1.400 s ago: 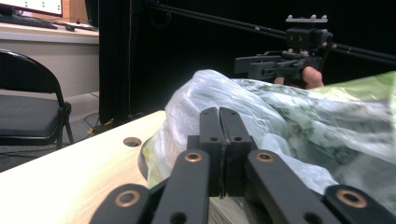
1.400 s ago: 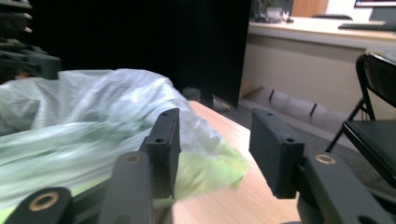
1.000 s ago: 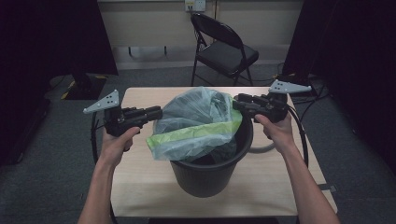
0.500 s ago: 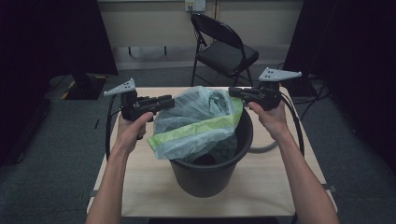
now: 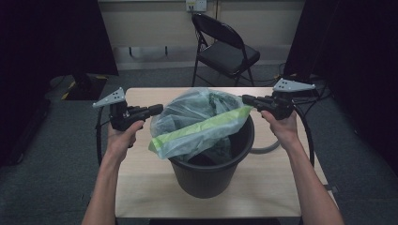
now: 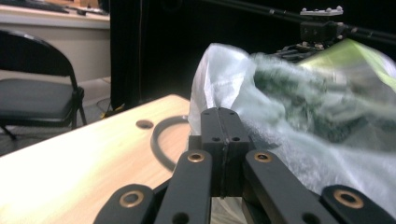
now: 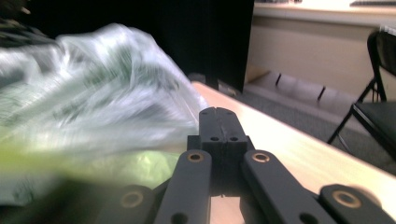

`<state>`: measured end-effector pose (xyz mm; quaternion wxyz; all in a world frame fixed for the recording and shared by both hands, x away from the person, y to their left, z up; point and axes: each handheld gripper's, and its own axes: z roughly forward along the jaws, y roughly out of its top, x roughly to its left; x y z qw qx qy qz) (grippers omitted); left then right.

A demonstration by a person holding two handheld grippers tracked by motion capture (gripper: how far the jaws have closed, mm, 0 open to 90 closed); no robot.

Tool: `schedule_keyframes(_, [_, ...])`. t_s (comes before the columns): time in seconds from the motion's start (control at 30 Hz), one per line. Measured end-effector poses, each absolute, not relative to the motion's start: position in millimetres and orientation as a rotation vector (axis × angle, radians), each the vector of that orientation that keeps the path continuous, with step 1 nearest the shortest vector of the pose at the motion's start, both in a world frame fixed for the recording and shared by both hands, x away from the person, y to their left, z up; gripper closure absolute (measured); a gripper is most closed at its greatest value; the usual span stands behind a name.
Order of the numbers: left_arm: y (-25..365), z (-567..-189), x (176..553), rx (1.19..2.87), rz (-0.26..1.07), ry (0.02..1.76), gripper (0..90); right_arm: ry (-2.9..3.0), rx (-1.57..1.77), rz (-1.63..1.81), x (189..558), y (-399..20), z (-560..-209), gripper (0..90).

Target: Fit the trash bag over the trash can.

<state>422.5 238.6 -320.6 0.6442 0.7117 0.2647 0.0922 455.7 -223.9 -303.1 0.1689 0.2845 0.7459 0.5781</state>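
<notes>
— On the wooden table [image 5: 141, 187], what is sitting in the black bin [image 5: 211, 173]?

— A clear plastic bag [image 5: 197, 122] with a green band is bulging out of its mouth.

— And the grippers?

— The left gripper [image 5: 157, 109] is touching the bag's left side, the right gripper [image 5: 245, 99] its far right edge. Both pairs of jaws are pressed together, having just been closing; whether film is caught between them is unclear.

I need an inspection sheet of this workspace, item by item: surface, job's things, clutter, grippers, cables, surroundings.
Surface: light wooden table, mostly bare.
Job's things: clear plastic bag with a green edge, bunched over the black bucket.
Clutter: grey ring lying by the bucket.
Grippers: left hand-held gripper and right hand-held gripper both shut, at opposite sides of the bag; whether film is pinched is unclear.
Cables: black cable loops from the right one.
Surroundings: folding chair, dark curtains.
</notes>
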Motion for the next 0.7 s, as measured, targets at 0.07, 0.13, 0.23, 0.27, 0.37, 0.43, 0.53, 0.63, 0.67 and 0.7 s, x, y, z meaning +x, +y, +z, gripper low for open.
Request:
schedule_keyframes(0.07, [242.3,-325.9,417.1,1.623,0.204,0.597,90.0,2.142,0.832,1.621,459.0,-221.5,-315.3,90.0])
schedule_keyframes(0.13, [244.0,-328.3,416.0,1.624,0.206,0.604,90.0,2.149,0.840,1.629,463.0,-216.7,-324.0,90.0])
schedule_keyframes(0.23, [247.8,-323.7,418.2,1.570,0.193,0.605,85.5,2.150,0.843,1.630,469.1,-209.8,-327.4,90.0])
schedule_keyframes(0.27, [248.0,-321.5,419.1,1.554,0.194,0.609,78.4,2.139,0.845,1.637,470.9,-208.2,-324.7,86.8])
schedule_keyframes(0.37, [244.8,-311.9,426.1,1.525,0.192,0.590,65.7,2.115,0.834,1.645,474.4,-207.0,-313.3,84.0])
schedule_keyframes(0.43, [237.9,-306.4,432.8,1.518,0.197,0.582,58.8,2.101,0.827,1.641,477.8,-205.9,-303.4,81.2])
schedule_keyframes(0.53, [224.8,-303.3,443.3,1.528,0.157,0.579,49.0,2.077,0.816,1.654,481.0,-203.9,-290.6,77.8])
schedule_keyframes(0.63, [216.9,-304.7,447.7,1.549,0.145,0.582,53.4,2.053,0.800,1.663,476.9,-202.1,-280.7,74.1])
schedule_keyframes(0.67, [215.9,-305.7,447.5,1.558,0.146,0.578,61.3,2.048,0.791,1.669,474.1,-201.9,-278.1,72.7])
schedule_keyframes(0.7, [215.4,-307.0,446.8,1.561,0.147,0.574,68.6,2.043,0.779,1.678,471.4,-202.1,-276.0,72.2])
